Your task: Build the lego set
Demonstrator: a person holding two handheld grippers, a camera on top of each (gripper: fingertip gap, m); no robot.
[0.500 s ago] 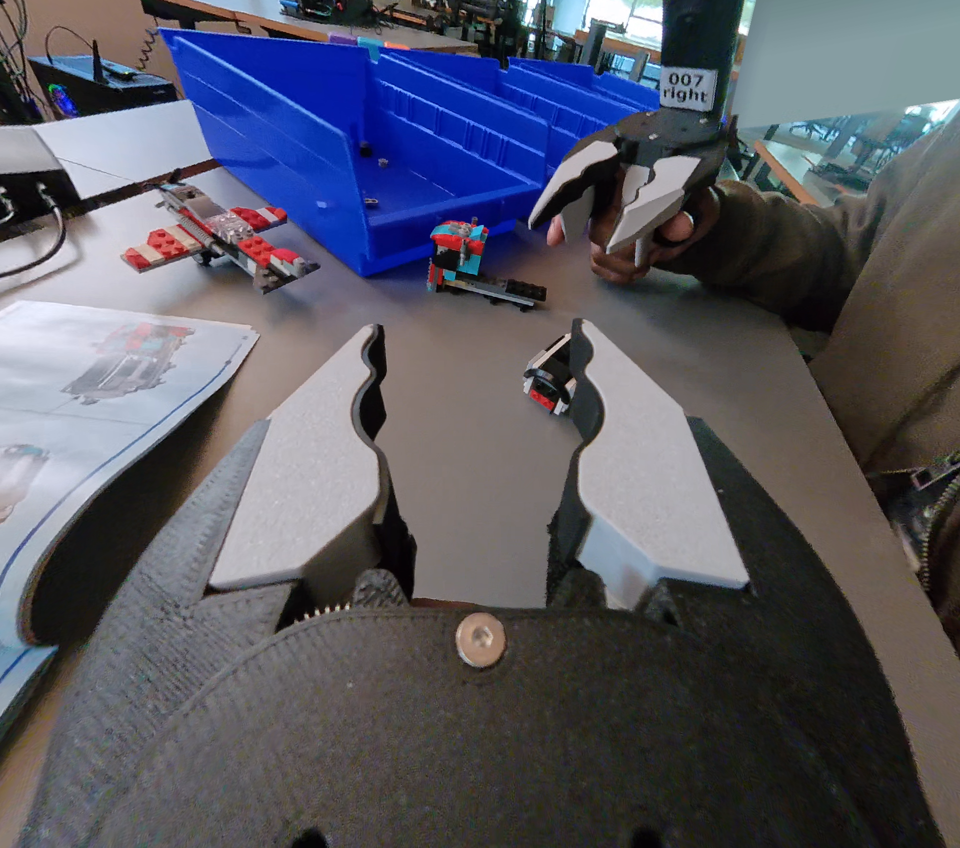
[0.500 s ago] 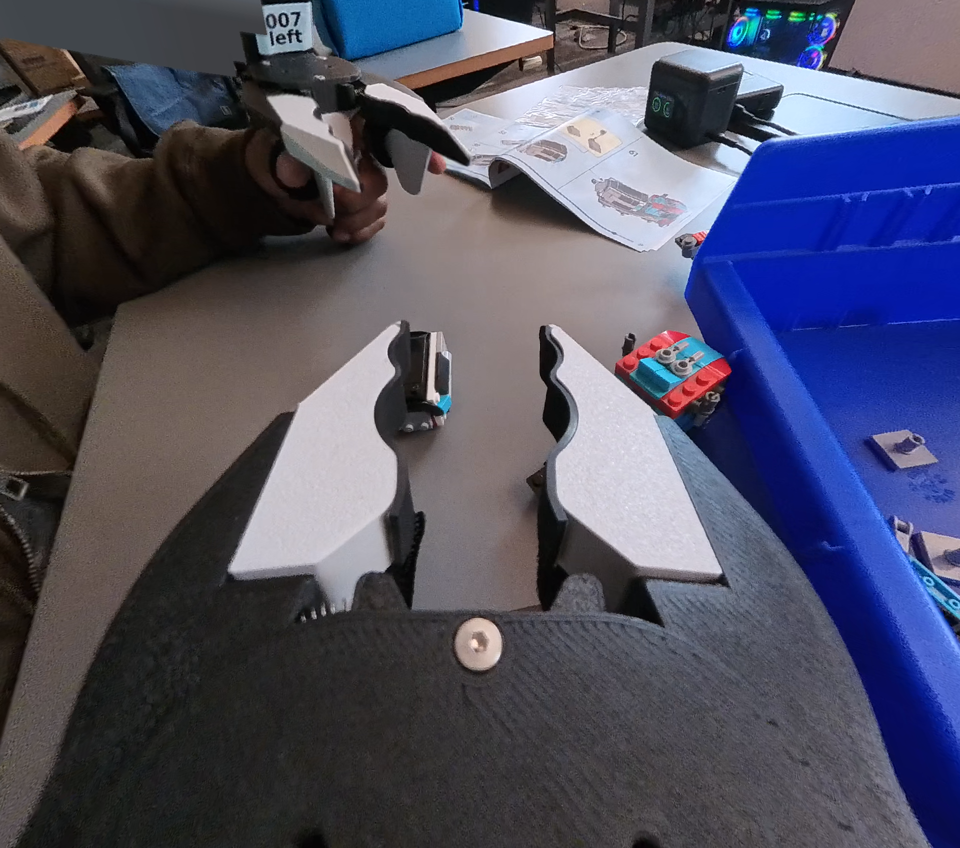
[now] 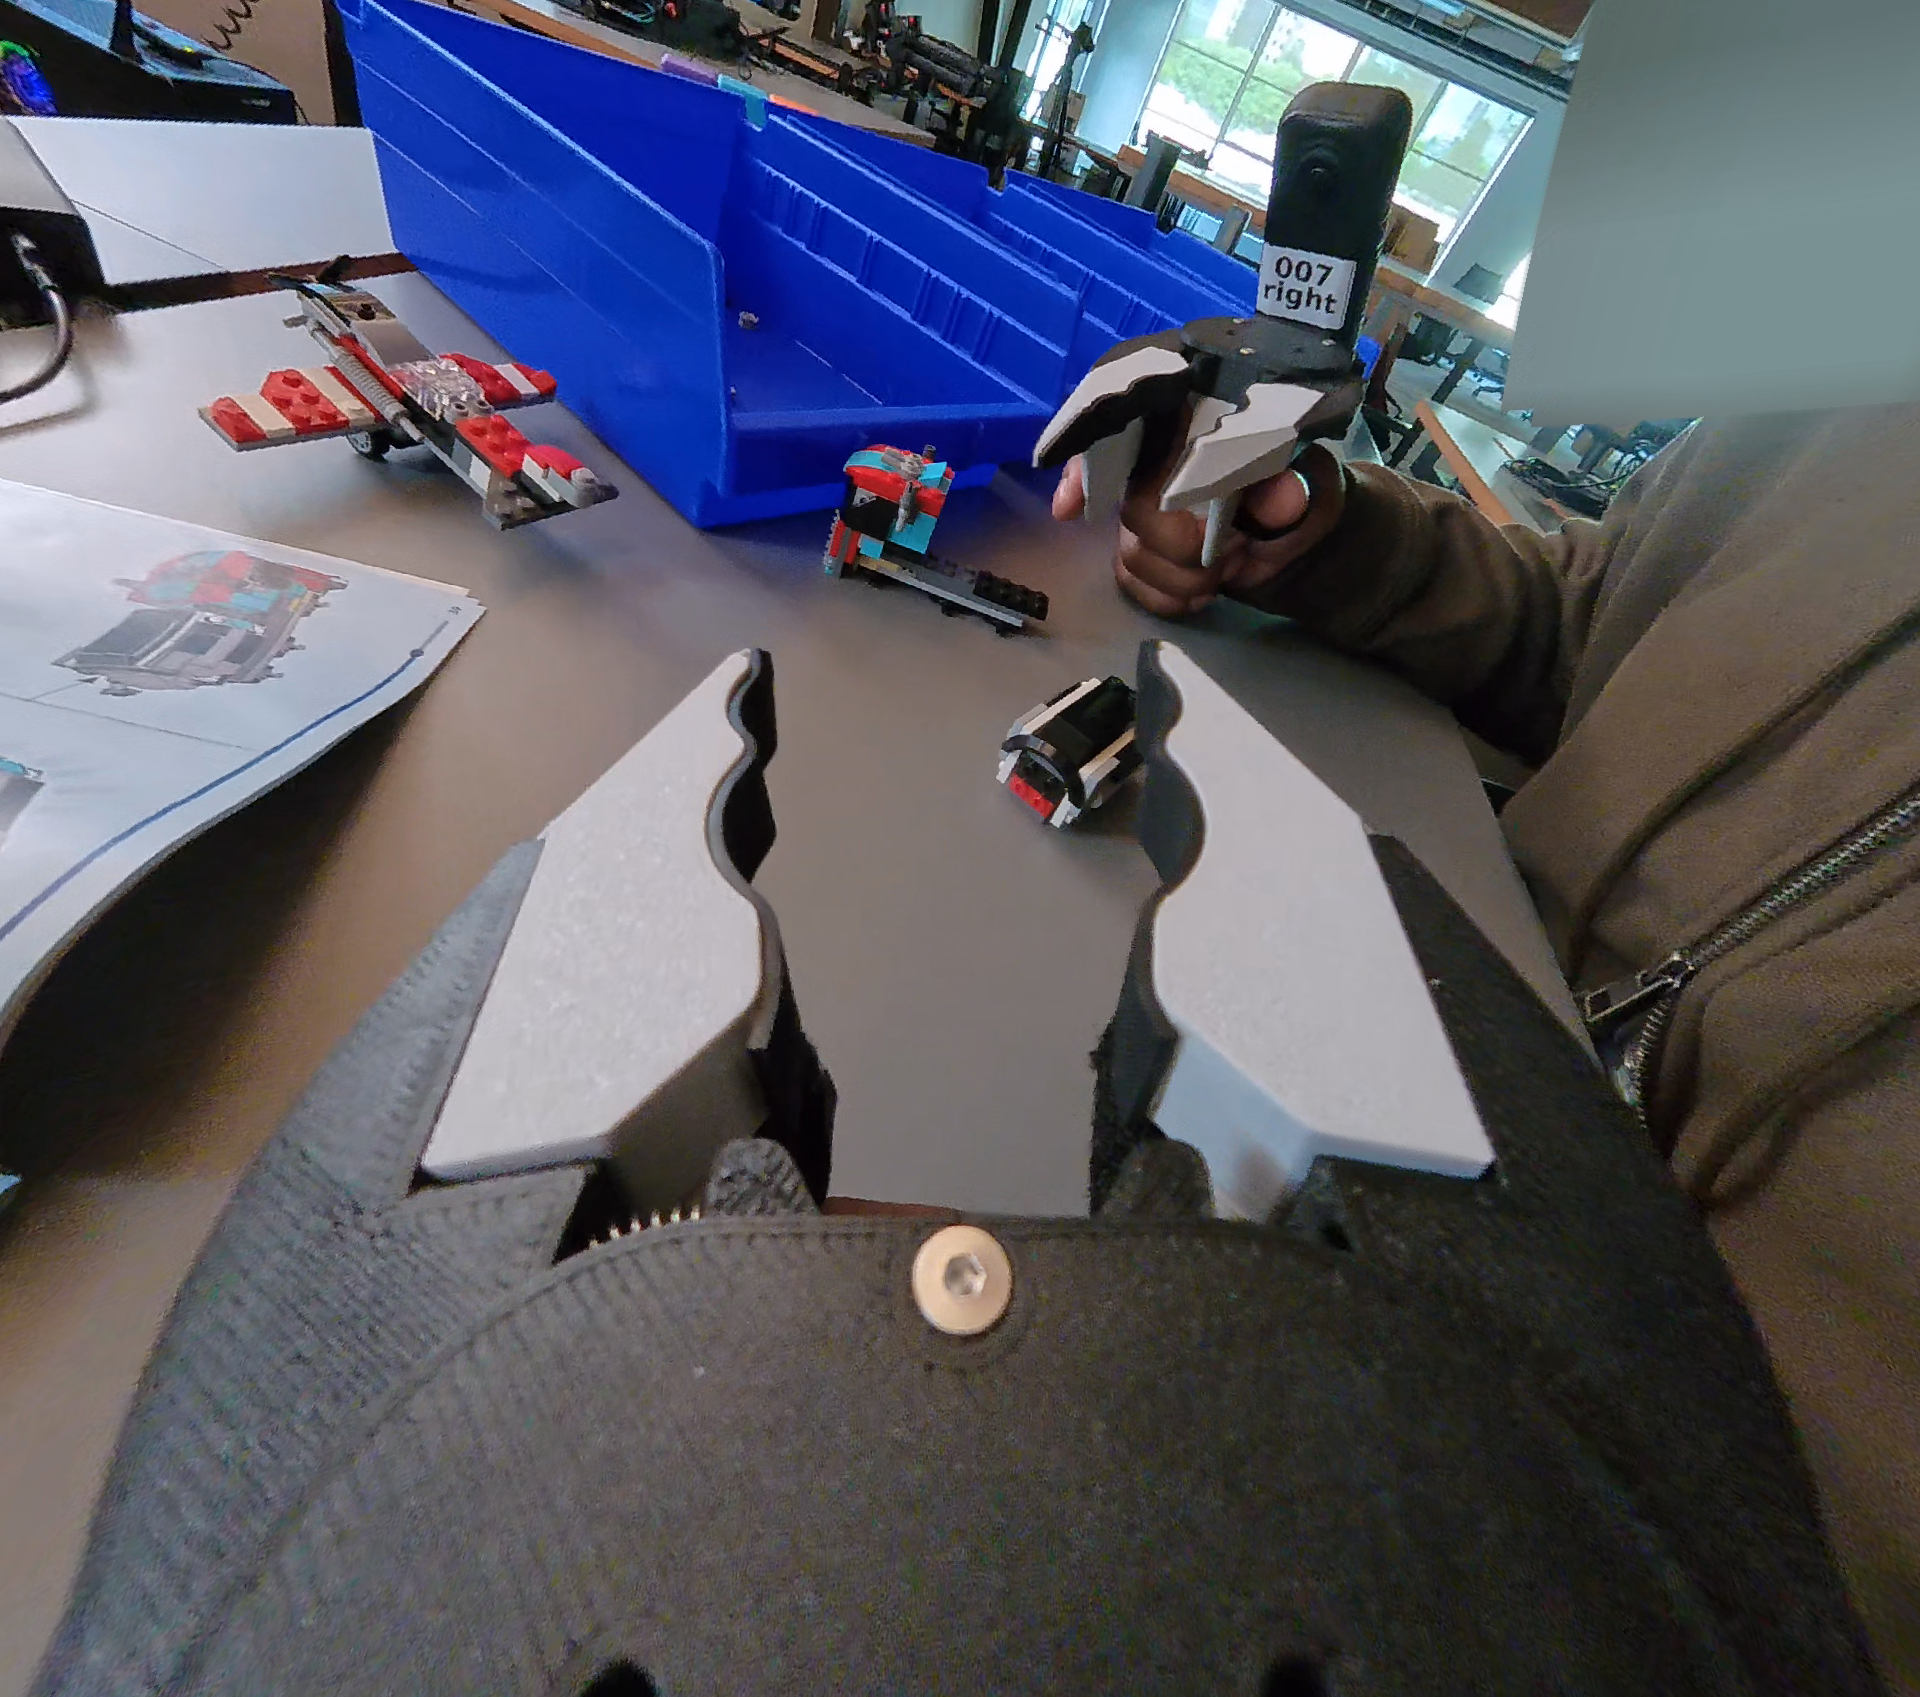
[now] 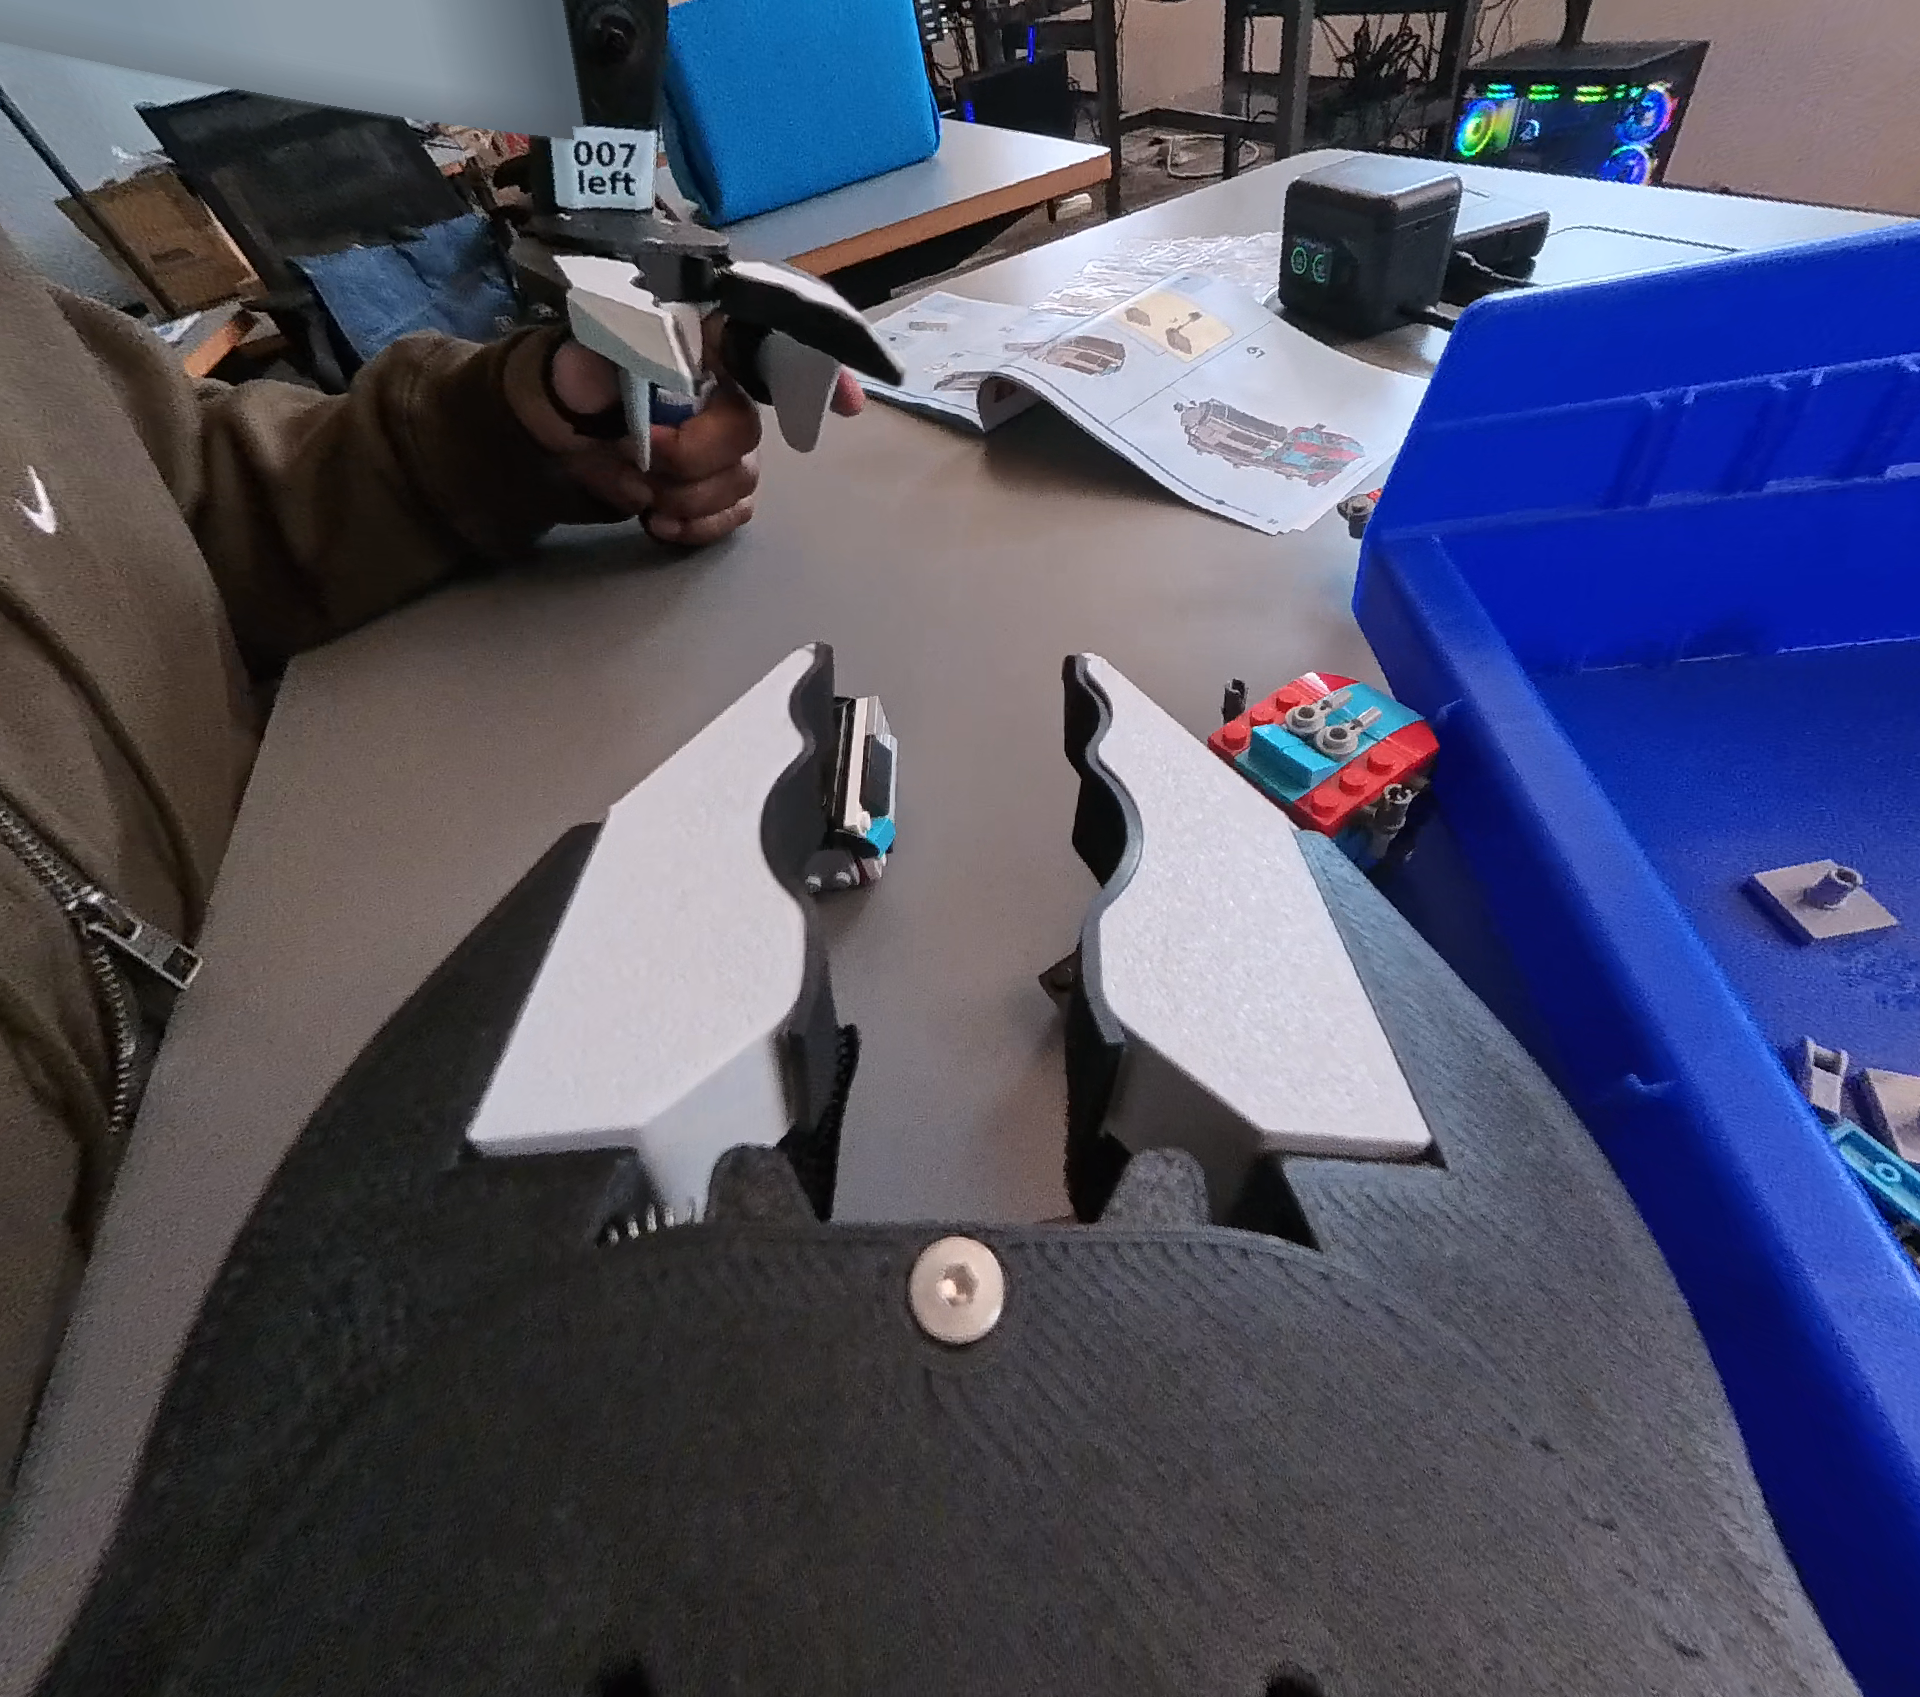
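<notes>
On the grey bench [image 3: 644, 774], the long blue plastic bin [image 3: 644, 265] is seen at 12 o'clock. A small black-and-white brick assembly [image 3: 1070, 748], judged light, rigid and liable to separate, lies at 1 o'clock beside the left claw [image 3: 951, 712], best pinched across its flat sides. The right claw [image 4: 945, 717] is spread too; both are empty.

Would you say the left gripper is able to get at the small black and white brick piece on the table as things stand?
Probably yes. The left gripper is open, and the small black and white brick piece lies on the bare table just inside its right finger. Nothing lies between them; the right gripper is farther off.
</notes>
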